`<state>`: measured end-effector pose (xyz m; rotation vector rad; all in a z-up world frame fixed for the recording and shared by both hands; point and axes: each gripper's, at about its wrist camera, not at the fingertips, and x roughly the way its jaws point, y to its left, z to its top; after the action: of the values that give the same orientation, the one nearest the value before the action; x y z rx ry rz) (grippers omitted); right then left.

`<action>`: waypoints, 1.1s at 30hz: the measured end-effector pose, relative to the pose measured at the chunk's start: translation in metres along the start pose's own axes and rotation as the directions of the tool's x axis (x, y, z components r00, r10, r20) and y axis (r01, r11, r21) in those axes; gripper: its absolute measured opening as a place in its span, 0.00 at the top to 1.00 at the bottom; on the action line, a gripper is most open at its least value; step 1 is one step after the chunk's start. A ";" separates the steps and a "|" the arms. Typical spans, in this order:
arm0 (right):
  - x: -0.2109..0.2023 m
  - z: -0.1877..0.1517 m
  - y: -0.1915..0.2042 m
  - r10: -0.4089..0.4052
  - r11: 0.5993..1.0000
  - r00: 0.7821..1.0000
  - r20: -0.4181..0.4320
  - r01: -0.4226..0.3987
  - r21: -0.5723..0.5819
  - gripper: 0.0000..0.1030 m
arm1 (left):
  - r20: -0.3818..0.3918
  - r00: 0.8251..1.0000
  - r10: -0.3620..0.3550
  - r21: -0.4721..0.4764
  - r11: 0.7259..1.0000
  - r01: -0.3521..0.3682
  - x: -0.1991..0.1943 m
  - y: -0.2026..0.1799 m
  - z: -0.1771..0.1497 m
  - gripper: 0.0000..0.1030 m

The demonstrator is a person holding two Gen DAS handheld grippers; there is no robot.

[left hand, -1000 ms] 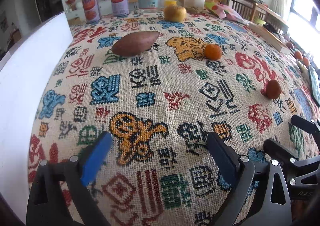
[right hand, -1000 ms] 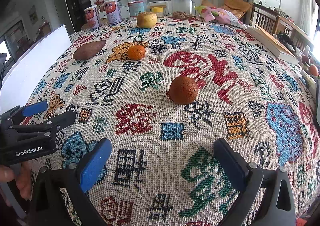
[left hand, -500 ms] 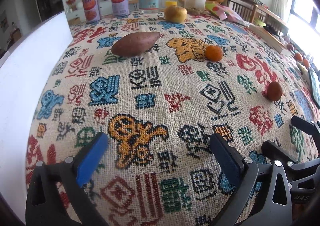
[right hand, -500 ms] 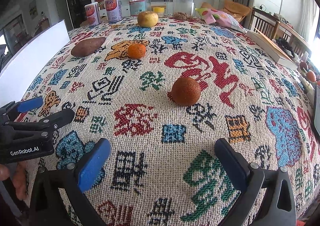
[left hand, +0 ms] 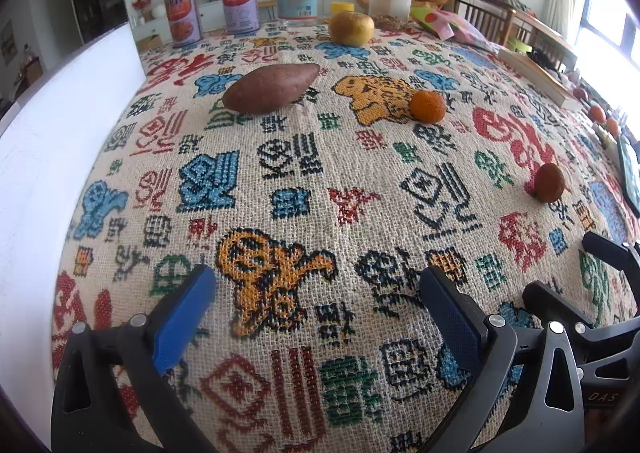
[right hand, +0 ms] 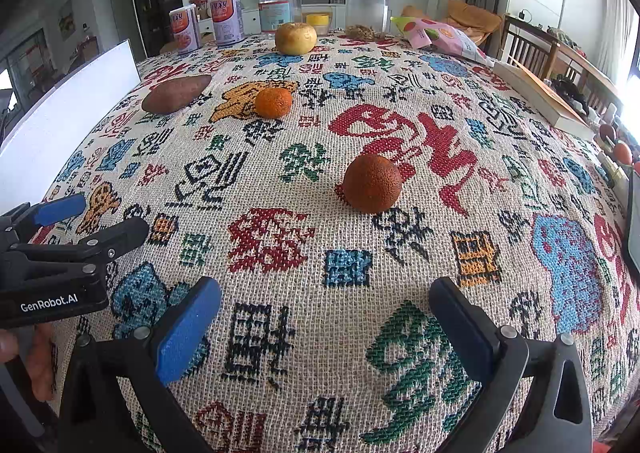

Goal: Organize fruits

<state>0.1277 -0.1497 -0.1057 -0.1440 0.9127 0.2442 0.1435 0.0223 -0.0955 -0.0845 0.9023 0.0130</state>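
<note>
dark orange fruit (right hand: 372, 183) is sat straight ahead of the right gripper (right hand: 324, 323), held wide and empty, nearer than the left gripper (left hand: 316, 317), also wide

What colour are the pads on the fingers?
Blue pads on black fingers, clearest in the right wrist view.

Both wrist views sit low at near table edge, facing across the patterned cloth (left hand: 304, 189). Left view sits left of right. Shared: sweet potato (left hand: 271, 88), oranges, far jars.
</note>
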 end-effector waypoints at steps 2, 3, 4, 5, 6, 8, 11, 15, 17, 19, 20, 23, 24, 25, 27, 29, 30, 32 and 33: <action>0.000 0.000 0.000 0.000 1.000 1.000 0.000 0.000 0.000 0.00 | 0.000 1.000 0.000 0.000 1.000 0.000 0.000 0.000 0.000 0.01; 0.000 0.000 0.000 0.000 1.000 1.000 0.000 0.000 0.000 0.00 | 0.000 1.000 0.000 0.000 1.000 0.000 0.000 0.000 0.000 0.01; 0.000 0.000 0.000 0.000 1.000 1.000 0.000 0.000 0.000 0.00 | 0.000 1.000 0.000 0.000 1.000 0.000 0.000 0.000 0.000 0.01; 0.000 0.000 0.000 0.000 1.000 1.000 0.000 0.000 0.000 0.00 | 0.000 1.000 -0.001 0.000 1.000 0.001 0.000 0.000 0.000 0.01; 0.000 0.000 0.000 0.000 1.000 1.000 0.000 0.000 0.000 0.00 | 0.000 1.000 -0.001 0.000 1.000 0.001 0.000 0.000 0.000 0.01; 0.000 0.000 0.000 0.000 1.000 1.000 0.000 0.000 0.000 0.00 | -0.004 1.000 -0.005 0.002 1.000 0.005 0.001 0.000 0.000 0.01; 0.000 0.000 0.000 0.000 1.000 1.000 0.001 0.000 0.000 0.00 | -0.067 0.997 -0.032 0.026 0.999 0.034 0.006 0.004 0.011 0.01; -0.001 0.000 0.001 0.000 1.000 1.000 0.000 0.000 0.000 0.00 | -0.046 0.998 -0.040 0.017 0.999 0.041 0.009 0.023 0.053 0.03; -0.001 0.000 0.001 0.000 1.000 1.000 0.001 0.000 0.001 0.00 | 0.001 1.000 -0.006 0.043 0.999 0.006 0.012 0.031 0.080 0.02; -0.001 0.000 0.001 0.000 1.000 1.000 0.001 0.000 0.001 0.00 | 0.000 0.999 0.041 0.084 0.996 -0.041 0.027 0.035 0.103 0.02; -0.001 0.000 0.001 0.000 1.000 1.000 0.001 0.000 0.001 0.00 | -0.012 0.999 0.053 0.110 0.993 -0.052 0.036 0.035 0.111 0.02; -0.001 0.000 0.001 0.000 1.000 1.000 0.001 0.000 0.000 0.00 | -0.030 0.995 0.099 0.194 0.977 -0.091 0.060 0.031 0.125 0.03; -0.001 0.000 0.001 0.000 1.000 1.000 0.001 0.000 0.000 0.00 | -0.029 0.993 0.114 0.225 0.969 -0.105 0.066 0.028 0.127 0.04; -0.001 0.000 0.001 0.000 1.000 1.000 0.001 0.000 0.000 0.00 | -0.027 0.991 0.130 0.254 0.960 -0.119 0.070 0.025 0.127 0.05; -0.001 0.000 0.001 0.000 1.000 1.000 0.001 0.000 0.000 0.00 | -0.046 0.990 0.136 0.288 0.950 -0.118 0.076 0.024 0.127 0.35; -0.001 0.000 0.001 0.000 1.000 1.000 0.001 0.000 0.000 0.00 | -0.092 0.992 0.085 0.252 0.966 -0.059 0.076 0.029 0.127 0.52; -0.001 0.000 0.001 0.001 1.000 1.000 0.001 -0.001 0.000 0.00 | -0.096 0.993 0.063 0.220 0.975 -0.041 0.074 0.033 0.127 0.55; -0.001 0.000 0.001 0.000 1.000 1.000 0.001 0.000 0.000 0.00 | -0.110 0.994 0.012 0.159 0.987 0.006 0.068 0.039 0.126 0.60; -0.001 0.000 0.001 0.000 1.000 1.000 0.001 0.000 0.000 0.00 | -0.117 0.993 -0.014 0.131 0.991 0.030 0.065 0.041 0.126 0.62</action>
<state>0.1271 -0.1492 -0.1049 -0.1435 0.9116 0.2446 0.2802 0.0720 -0.0716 0.0290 1.0158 -0.0732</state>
